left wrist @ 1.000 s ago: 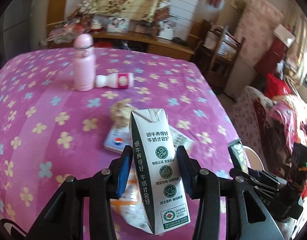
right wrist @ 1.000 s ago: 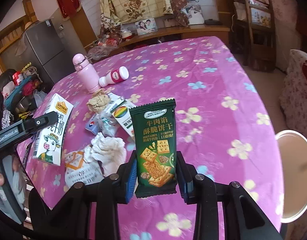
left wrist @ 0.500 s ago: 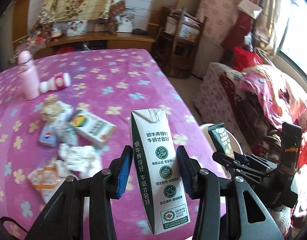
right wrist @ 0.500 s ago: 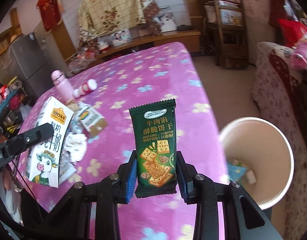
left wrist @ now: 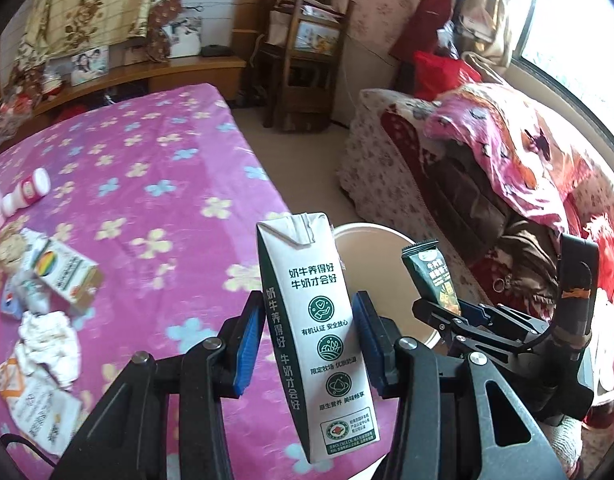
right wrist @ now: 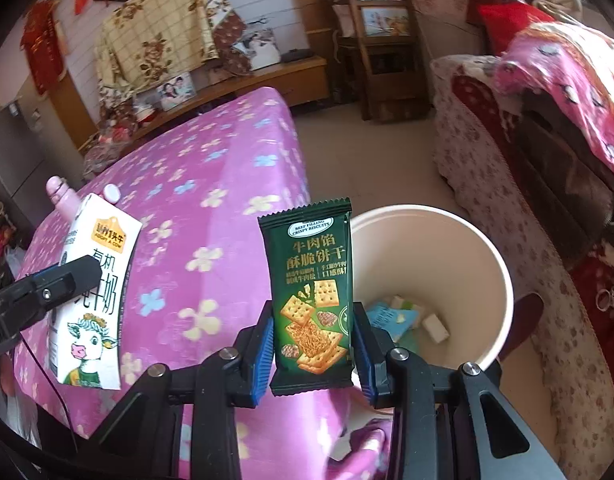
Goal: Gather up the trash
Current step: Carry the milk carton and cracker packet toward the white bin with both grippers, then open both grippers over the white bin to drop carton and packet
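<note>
Bare floor (right wrist: 347, 128) past the table edge (right wrist: 303, 184); bin (right wrist: 503, 272) beside it.

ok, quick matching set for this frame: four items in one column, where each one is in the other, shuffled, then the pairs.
1. milk carton
2. biscuit packet
3. rainbow box
4. blue wrapper

A. lying on the purple bedspread
B. inside the bin
C. in the left claw
D. in the right claw

Pairs: 1-C, 2-D, 3-A, 4-B
</note>
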A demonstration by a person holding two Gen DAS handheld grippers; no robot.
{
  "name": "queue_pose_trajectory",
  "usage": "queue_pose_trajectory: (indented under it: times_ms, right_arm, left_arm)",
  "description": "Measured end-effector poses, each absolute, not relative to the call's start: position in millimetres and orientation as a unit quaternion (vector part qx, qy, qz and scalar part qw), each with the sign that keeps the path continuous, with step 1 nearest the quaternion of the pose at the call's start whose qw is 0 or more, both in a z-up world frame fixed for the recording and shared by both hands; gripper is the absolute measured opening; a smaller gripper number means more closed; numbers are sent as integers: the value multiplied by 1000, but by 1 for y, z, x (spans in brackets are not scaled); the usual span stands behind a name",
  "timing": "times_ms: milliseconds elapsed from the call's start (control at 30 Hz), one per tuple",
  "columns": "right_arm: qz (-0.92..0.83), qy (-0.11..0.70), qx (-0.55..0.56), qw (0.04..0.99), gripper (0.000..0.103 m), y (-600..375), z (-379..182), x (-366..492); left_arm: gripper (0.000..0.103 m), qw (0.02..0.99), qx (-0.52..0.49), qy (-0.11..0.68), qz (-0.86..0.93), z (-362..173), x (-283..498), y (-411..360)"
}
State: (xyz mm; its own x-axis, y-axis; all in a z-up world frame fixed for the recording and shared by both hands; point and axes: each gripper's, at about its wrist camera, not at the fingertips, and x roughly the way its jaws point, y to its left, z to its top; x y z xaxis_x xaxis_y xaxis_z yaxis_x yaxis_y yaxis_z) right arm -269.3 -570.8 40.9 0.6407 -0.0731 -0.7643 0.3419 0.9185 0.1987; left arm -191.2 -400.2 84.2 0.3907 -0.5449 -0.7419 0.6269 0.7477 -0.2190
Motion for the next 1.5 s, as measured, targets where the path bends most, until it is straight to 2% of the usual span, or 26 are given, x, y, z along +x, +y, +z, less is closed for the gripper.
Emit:
queue_pose_trajectory:
  times_ms: [600,667,700,733,767,800,1500]
  right_arm:
    - [-174,425,193,867,39,-629,3,-276]
    - [-184,422,197,866,39,-635,0,-276]
    - [-185,421,201,865,40,-638,-2,-274]
    - [-186,422,207,863,51,-642,-5,-273]
    - [-188,422,213,861,70,-645,-7,-273]
    - [-190,420,218,860,75,-648,-9,-273]
    - [-179,415,206,868,75,-621,-1,-272]
  left_arm:
    - [46,801,31,449,-394,48,-176,-473]
    - [48,798,23,446,-405,47,-175,-478]
    - [55,795,21,446,-410,47,-174,-481]
    - [65,795,19,445,-411,46,-173,-482]
    - [67,796,17,444,-412,46,-174,-481]
    - [68,796,17,442,-413,47,-174,-480]
    - [68,830,45,420,-364,51,-174,-445]
